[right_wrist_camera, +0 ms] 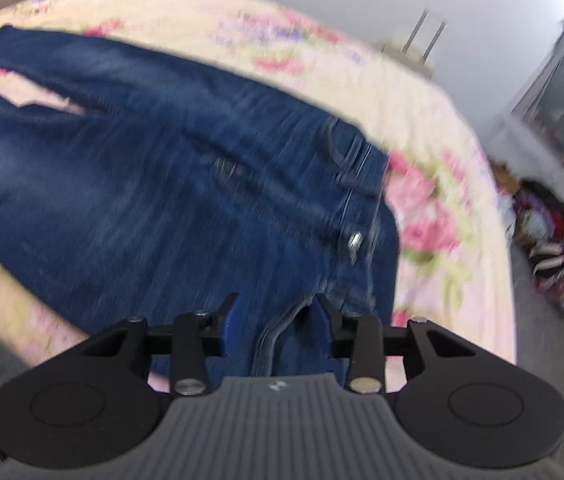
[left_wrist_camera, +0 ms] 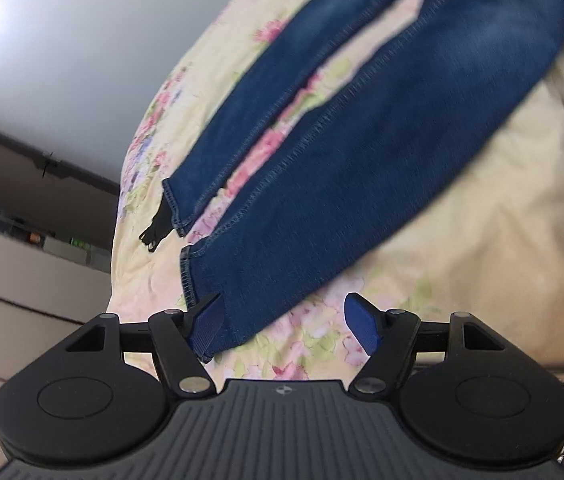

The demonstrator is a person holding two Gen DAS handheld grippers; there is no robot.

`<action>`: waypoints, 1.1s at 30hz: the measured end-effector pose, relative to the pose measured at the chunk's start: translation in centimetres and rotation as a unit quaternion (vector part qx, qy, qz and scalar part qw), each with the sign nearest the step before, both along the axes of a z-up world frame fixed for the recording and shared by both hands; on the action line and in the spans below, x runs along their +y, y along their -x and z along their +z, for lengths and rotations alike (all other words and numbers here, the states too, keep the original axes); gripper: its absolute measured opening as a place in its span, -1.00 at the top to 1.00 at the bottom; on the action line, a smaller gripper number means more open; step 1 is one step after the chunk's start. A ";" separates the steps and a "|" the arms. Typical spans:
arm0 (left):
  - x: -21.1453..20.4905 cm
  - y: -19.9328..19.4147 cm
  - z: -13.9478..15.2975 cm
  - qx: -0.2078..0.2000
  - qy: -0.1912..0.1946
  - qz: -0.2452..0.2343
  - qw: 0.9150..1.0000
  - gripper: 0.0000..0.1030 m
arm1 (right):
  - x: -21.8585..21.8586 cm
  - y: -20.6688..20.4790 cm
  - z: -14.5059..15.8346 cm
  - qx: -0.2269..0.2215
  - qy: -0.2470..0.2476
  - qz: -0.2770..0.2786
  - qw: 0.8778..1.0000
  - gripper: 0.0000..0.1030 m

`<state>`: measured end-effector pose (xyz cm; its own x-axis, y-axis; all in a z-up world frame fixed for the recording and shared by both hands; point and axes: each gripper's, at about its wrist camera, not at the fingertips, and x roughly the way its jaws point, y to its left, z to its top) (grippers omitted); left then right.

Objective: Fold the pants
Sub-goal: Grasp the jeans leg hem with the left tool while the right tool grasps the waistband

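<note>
Blue jeans (left_wrist_camera: 346, 152) lie spread on a floral bedspread (left_wrist_camera: 462, 240), legs apart. In the left wrist view my left gripper (left_wrist_camera: 282, 324) is open at the hem of the near leg (left_wrist_camera: 218, 280), whose corner lies over its left finger (left_wrist_camera: 204, 326). In the right wrist view the jeans (right_wrist_camera: 142, 168) show their waistband and button (right_wrist_camera: 355, 239). My right gripper (right_wrist_camera: 274, 320) has its jaws partly closed around a raised fold of the waist side (right_wrist_camera: 282, 340); the frame is blurred.
The bed's edge (left_wrist_camera: 116, 248) runs just left of the leg hems, with beige floor beyond. In the right wrist view the bed's far edge curves right, with a pile of clothes (right_wrist_camera: 546, 240) on the floor and a white wall behind.
</note>
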<state>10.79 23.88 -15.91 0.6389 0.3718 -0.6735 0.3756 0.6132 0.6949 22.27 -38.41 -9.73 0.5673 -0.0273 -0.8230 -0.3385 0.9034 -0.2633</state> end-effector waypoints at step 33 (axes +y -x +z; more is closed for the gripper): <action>-0.2 -7.2 -2.2 -0.046 0.004 0.066 0.997 0.85 | 1.2 1.8 -5.6 0.113 0.075 0.089 0.987 0.16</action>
<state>17.94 23.64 -18.10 0.6441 0.4516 -0.6174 0.2265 0.6583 0.7179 20.46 -37.18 -15.36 0.3762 -0.0749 -0.9235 -0.5537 0.7810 -0.2889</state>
